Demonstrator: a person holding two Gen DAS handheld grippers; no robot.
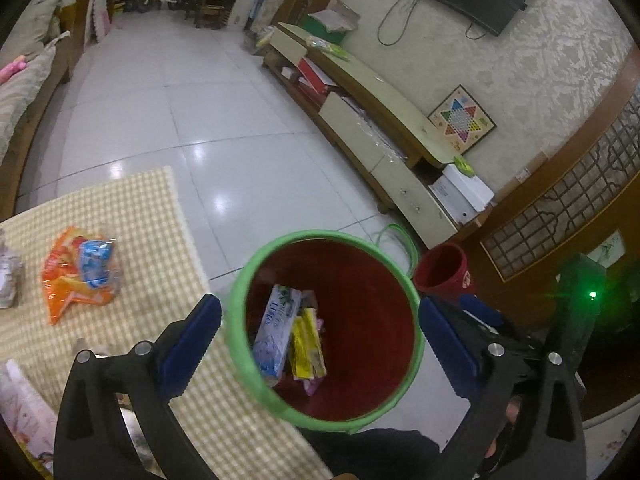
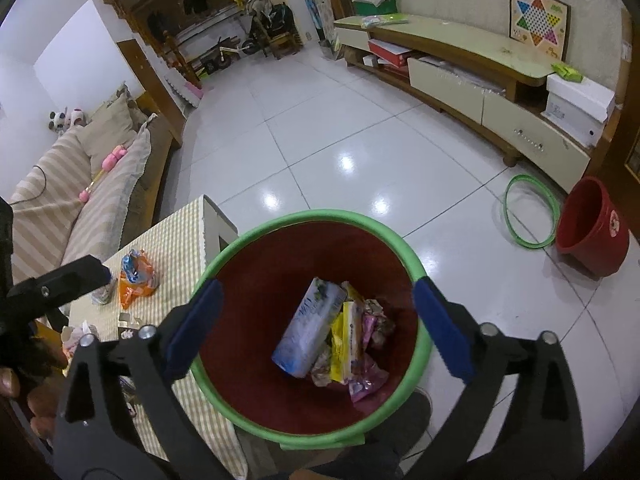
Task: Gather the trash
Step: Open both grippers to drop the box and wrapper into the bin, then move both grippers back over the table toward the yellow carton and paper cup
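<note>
A red bin with a green rim [image 1: 240, 280] [image 2: 256, 236] stands on the floor against the table's edge. Inside lie a blue-white carton [image 1: 276, 332] [image 2: 310, 330], a yellow wrapper [image 1: 308, 344] [image 2: 346, 344] and pink wrappers [image 2: 370, 384]. My left gripper [image 1: 320, 348] is open and empty, jaws spread above the bin. My right gripper [image 2: 320, 330] is open and empty, also over the bin. An orange snack bag with a blue packet [image 1: 80, 272] [image 2: 136, 274] lies on the checked tablecloth [image 1: 152, 220] [image 2: 180, 236], left of the bin.
More crumpled litter [image 1: 10, 280] [image 2: 86, 330] lies on the table's left part. A second red bucket [image 1: 442, 270] [image 2: 592, 226] and a green hoop [image 2: 530, 210] are on the tiled floor to the right. A low TV cabinet [image 2: 460, 52] lines the far wall; a sofa [image 2: 80, 184] stands left.
</note>
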